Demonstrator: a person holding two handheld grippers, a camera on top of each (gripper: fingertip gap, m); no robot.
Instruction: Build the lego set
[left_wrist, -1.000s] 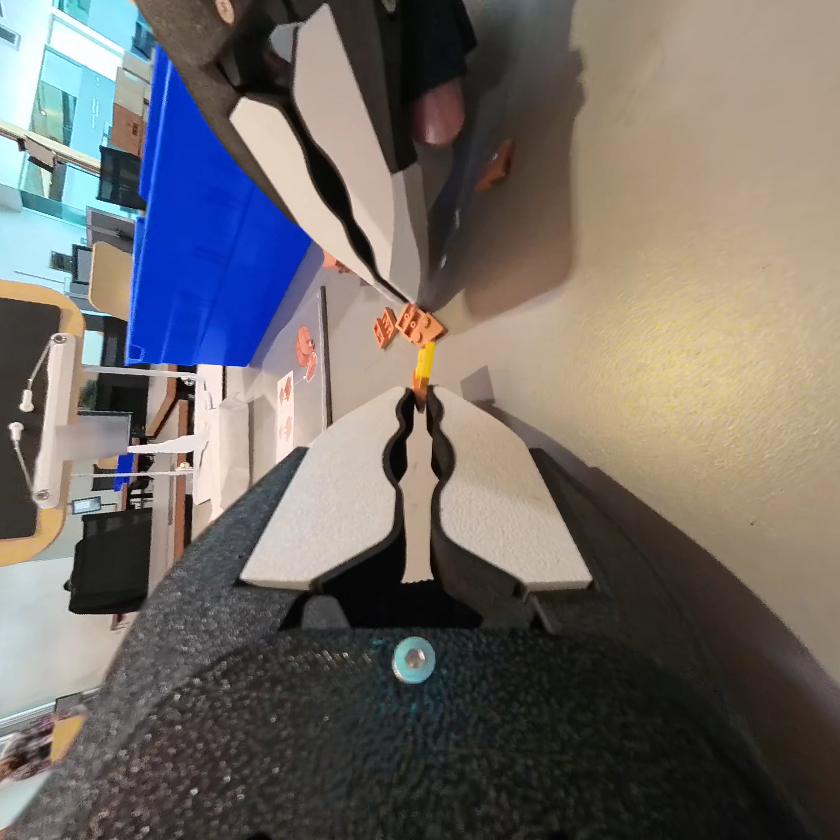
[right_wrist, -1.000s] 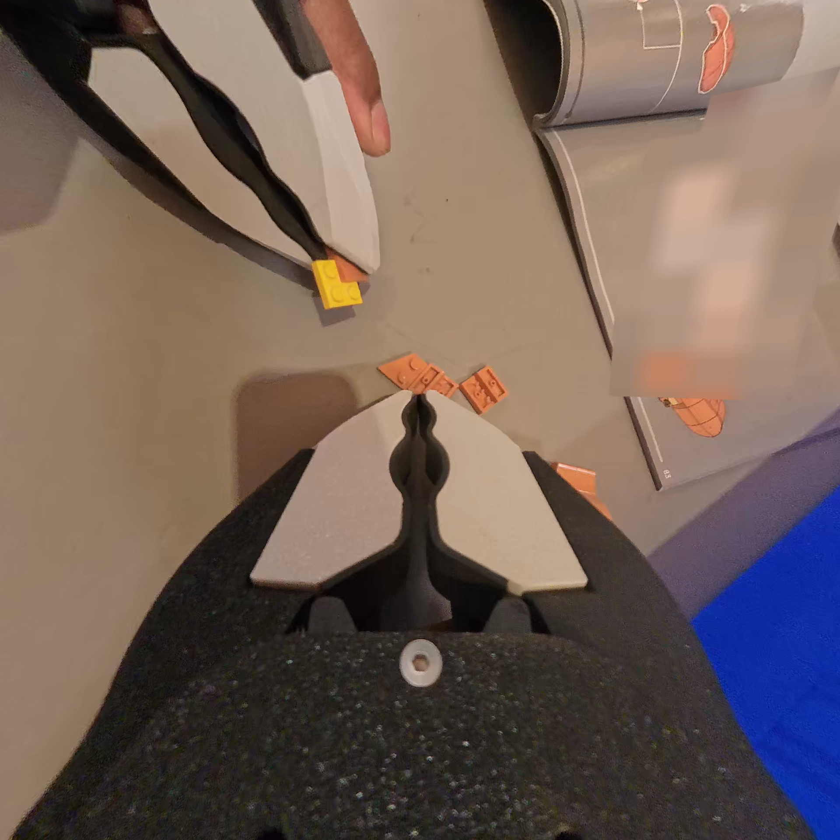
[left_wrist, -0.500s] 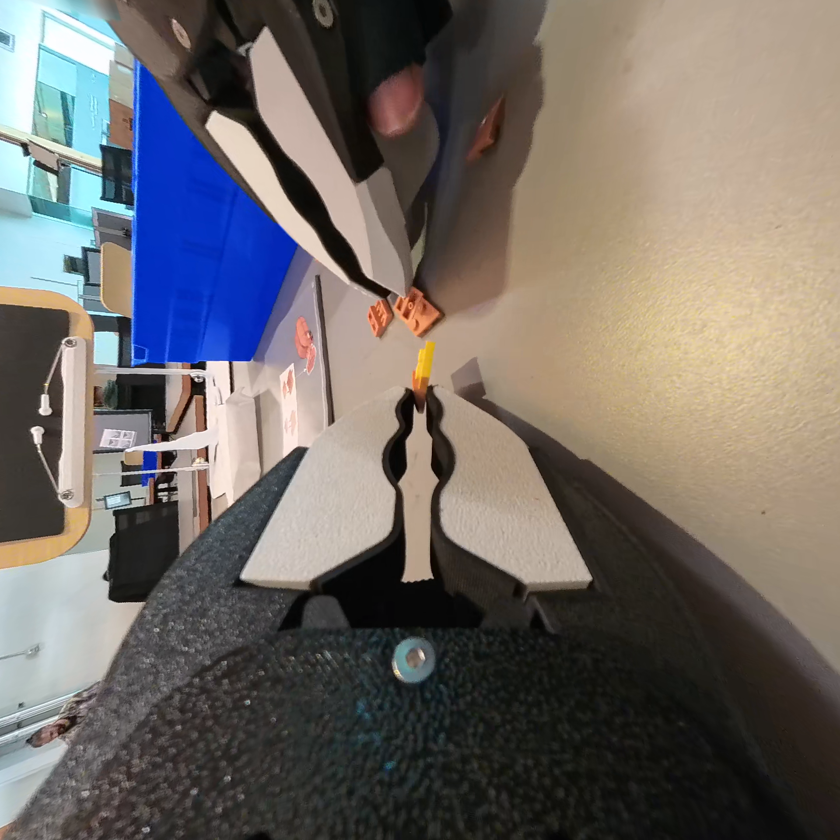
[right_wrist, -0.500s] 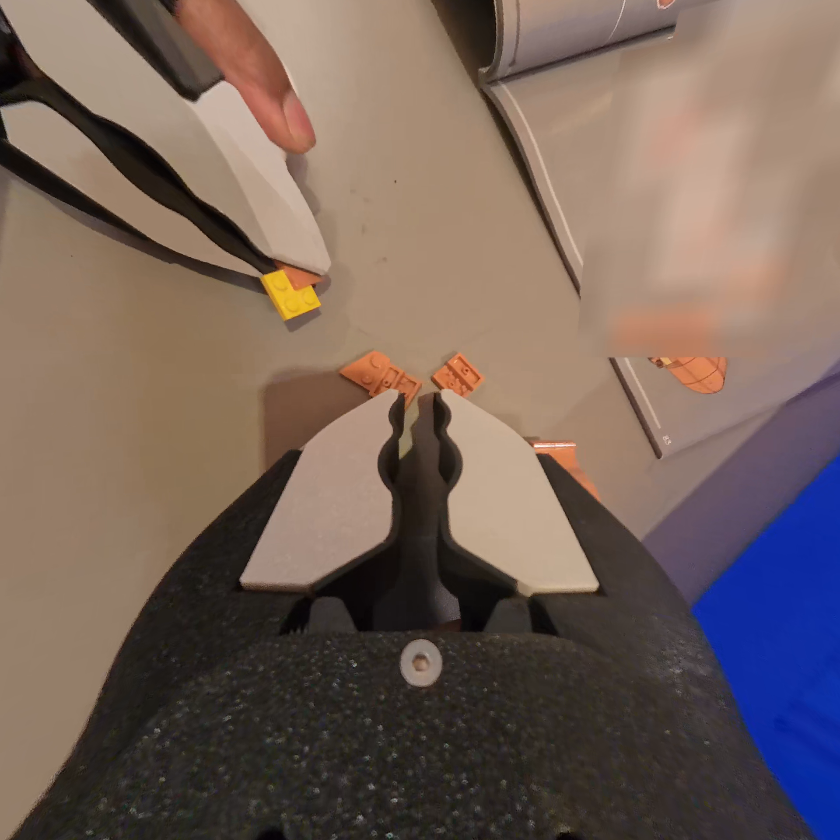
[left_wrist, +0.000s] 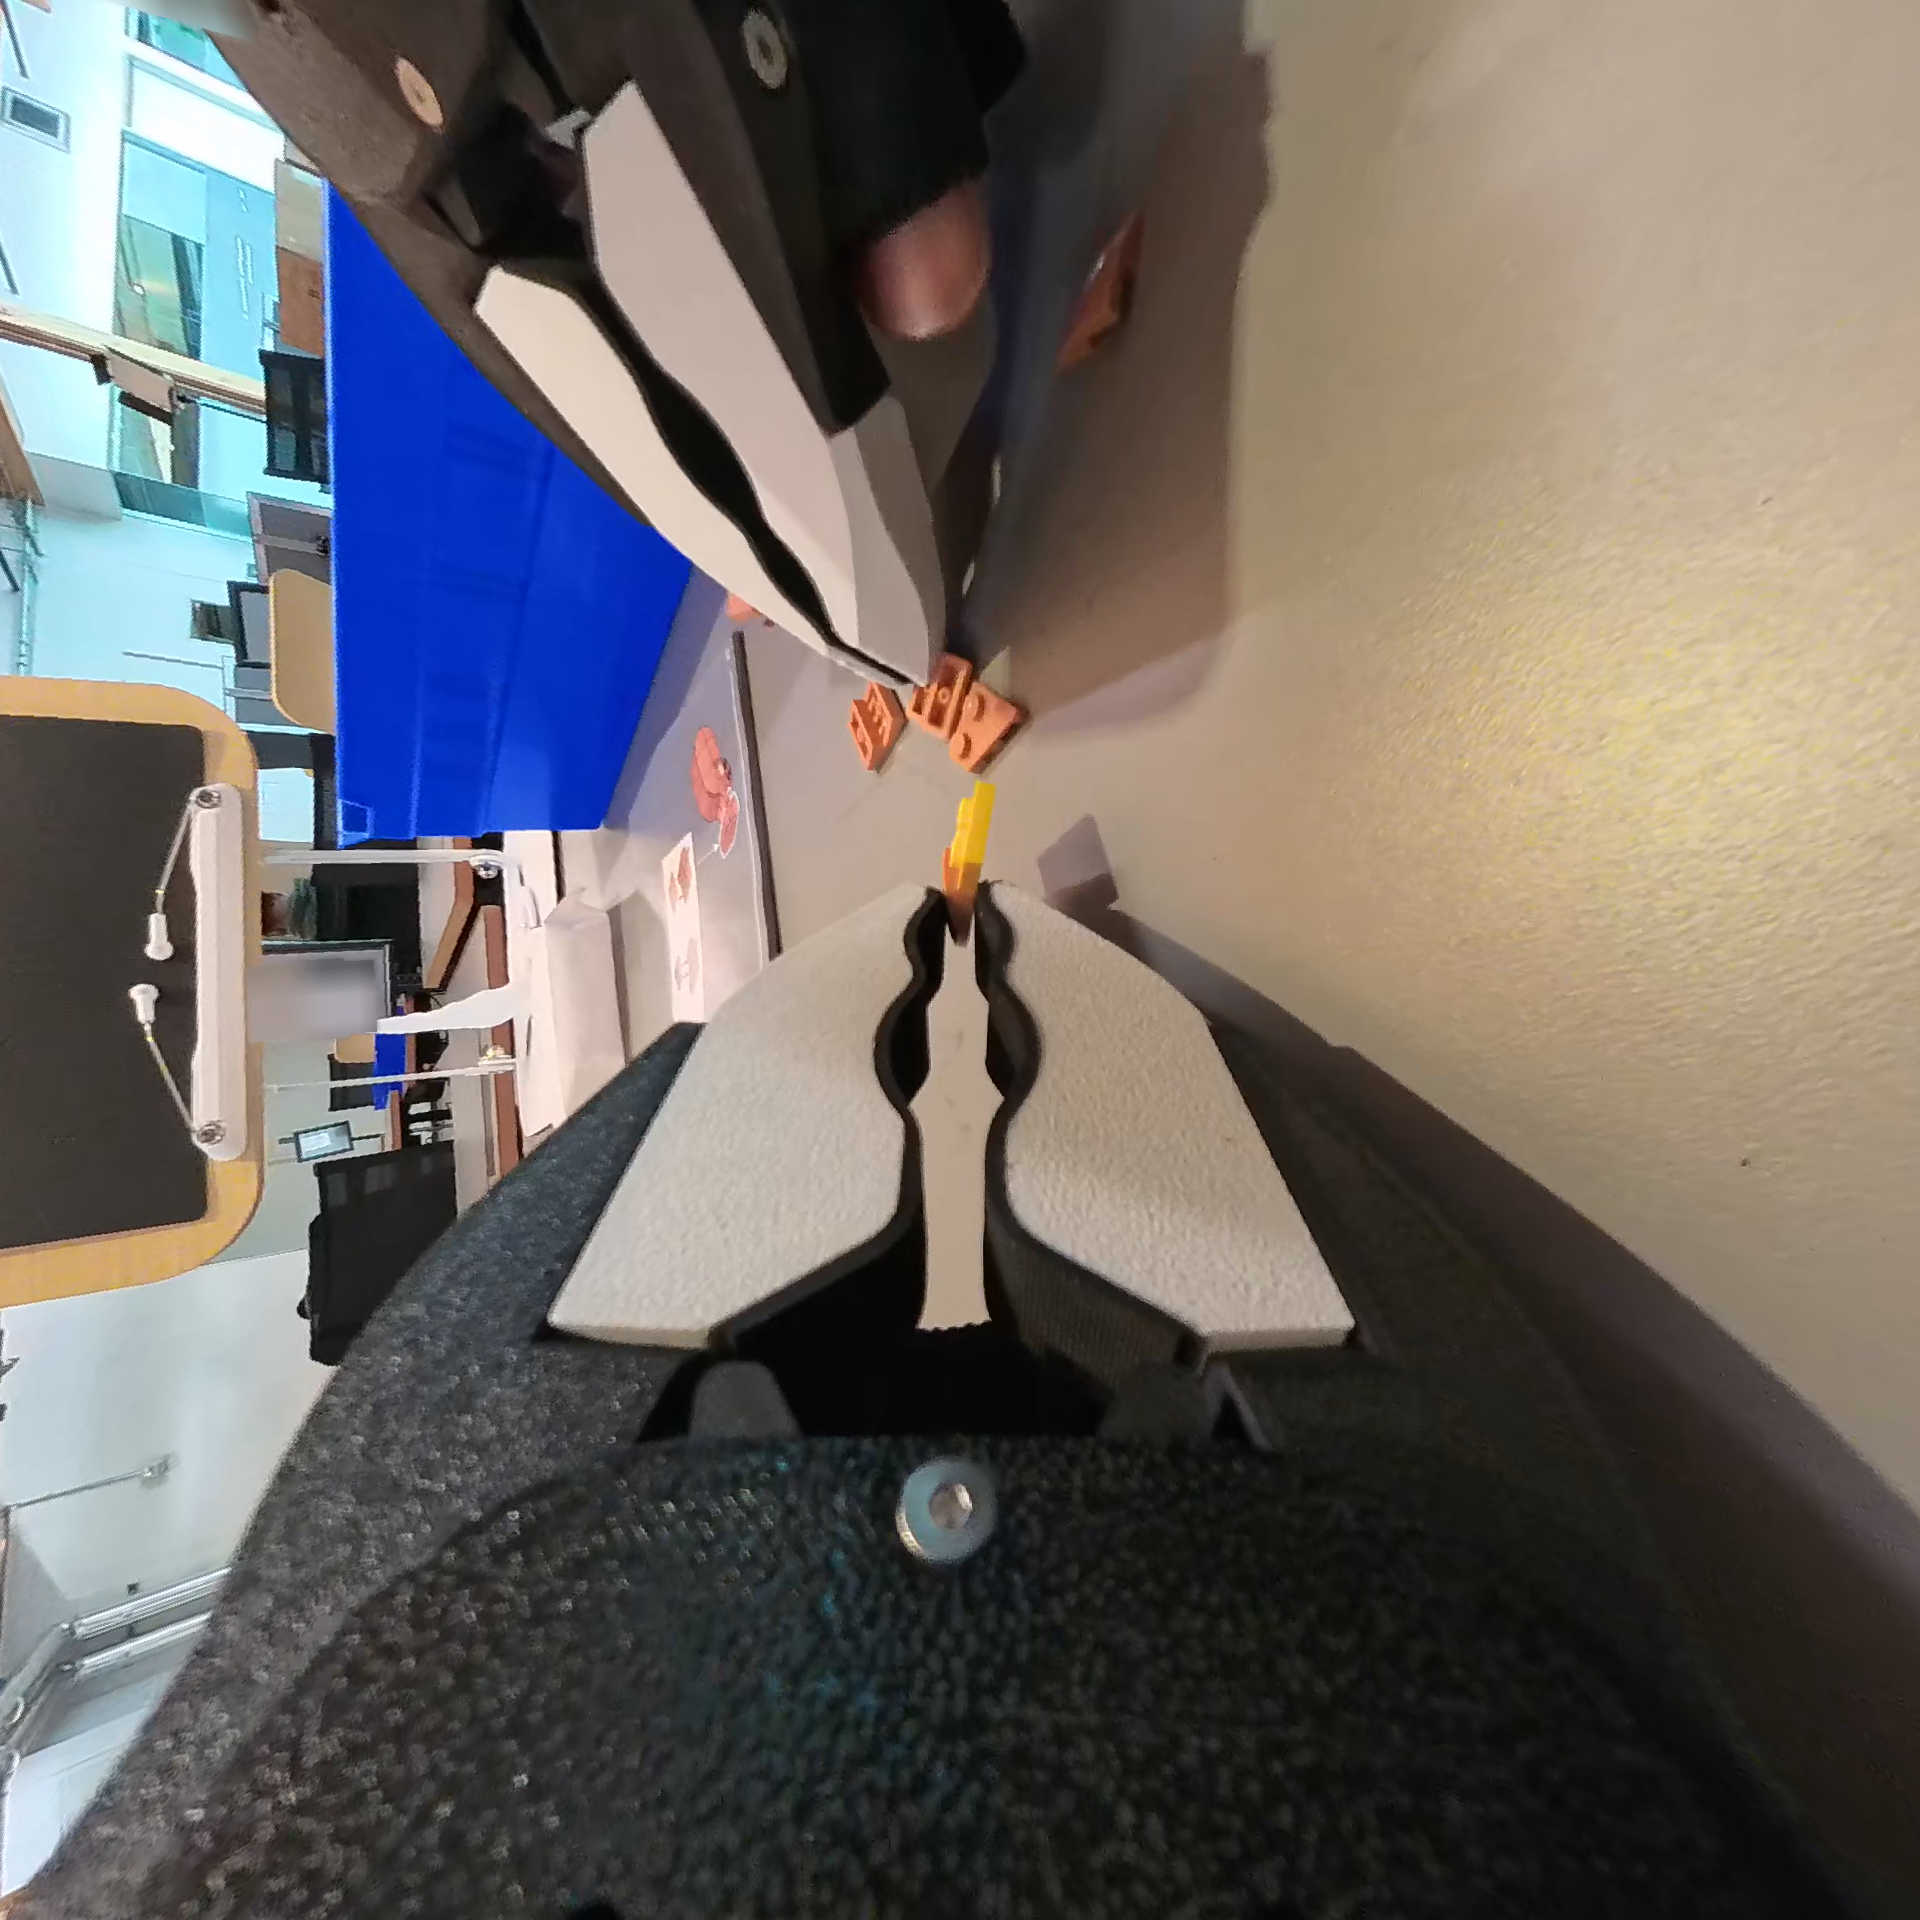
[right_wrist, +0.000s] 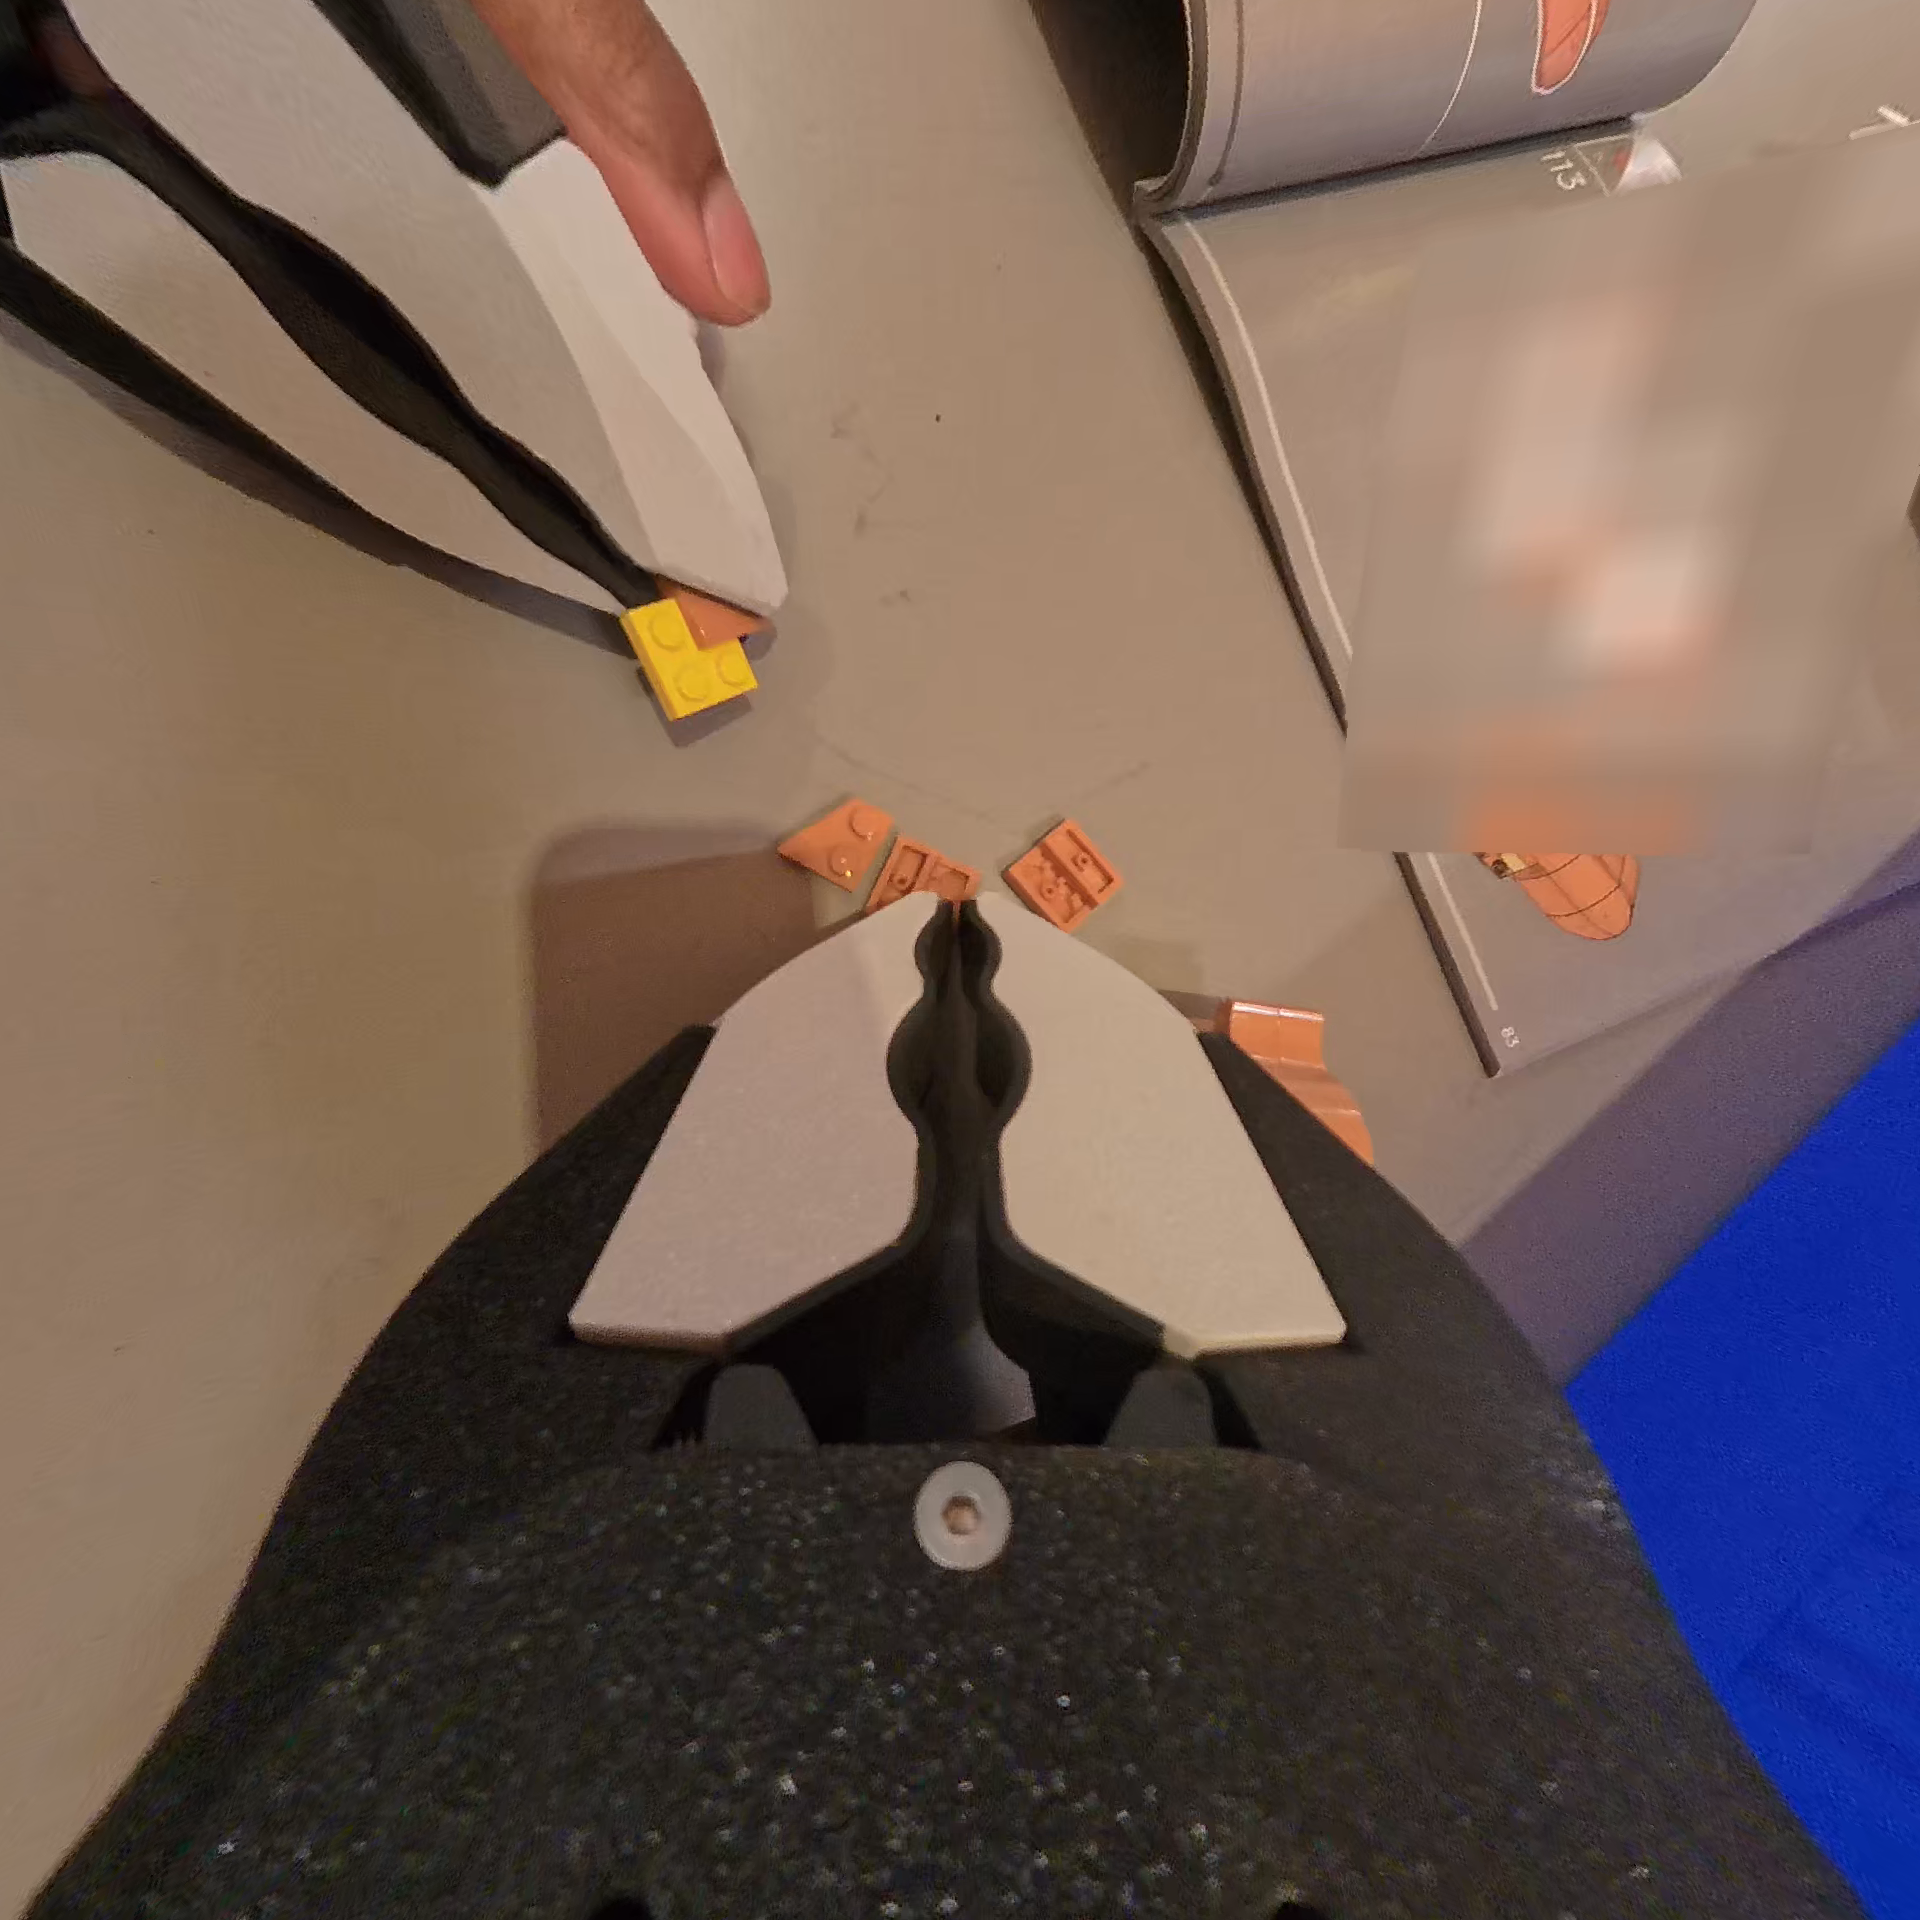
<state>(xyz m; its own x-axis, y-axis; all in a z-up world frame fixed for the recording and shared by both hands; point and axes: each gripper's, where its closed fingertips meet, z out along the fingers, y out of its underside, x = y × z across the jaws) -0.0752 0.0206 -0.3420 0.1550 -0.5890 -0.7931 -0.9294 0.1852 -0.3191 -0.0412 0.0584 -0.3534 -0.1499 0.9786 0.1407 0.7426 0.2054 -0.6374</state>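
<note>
My left gripper (left_wrist: 961, 914) is shut on a small stack of a yellow corner plate (left_wrist: 974, 836) and an orange plate, held just above the grey table (left_wrist: 1507, 727). The right wrist view shows this gripper (right_wrist: 665, 597) with the yellow plate (right_wrist: 691, 660) sticking out of its tips. My right gripper (right_wrist: 956, 909) is down at the table, its tips pinched on the near edge of an upside-down orange plate (right_wrist: 925, 873). A studs-up orange plate (right_wrist: 836, 847) touches that plate on the left. Another upside-down orange plate (right_wrist: 1062, 871) lies to the right. The left wrist view shows my right gripper (left_wrist: 920, 675) touching that plate (left_wrist: 940, 707).
An open instruction booklet (right_wrist: 1278, 395) lies at the back right. A blue bin (right_wrist: 1766, 1403) stands to the right of it. A larger orange curved piece (right_wrist: 1288, 1049) lies beside my right gripper. A person's finger (right_wrist: 686, 187) rests on the left gripper. There is about 6 centimetres between the tips of the two grippers.
My right gripper opened over the orange plates half a second ago and has shut again on the plate's edge. My left gripper keeps its hold on the yellow and orange stack.
</note>
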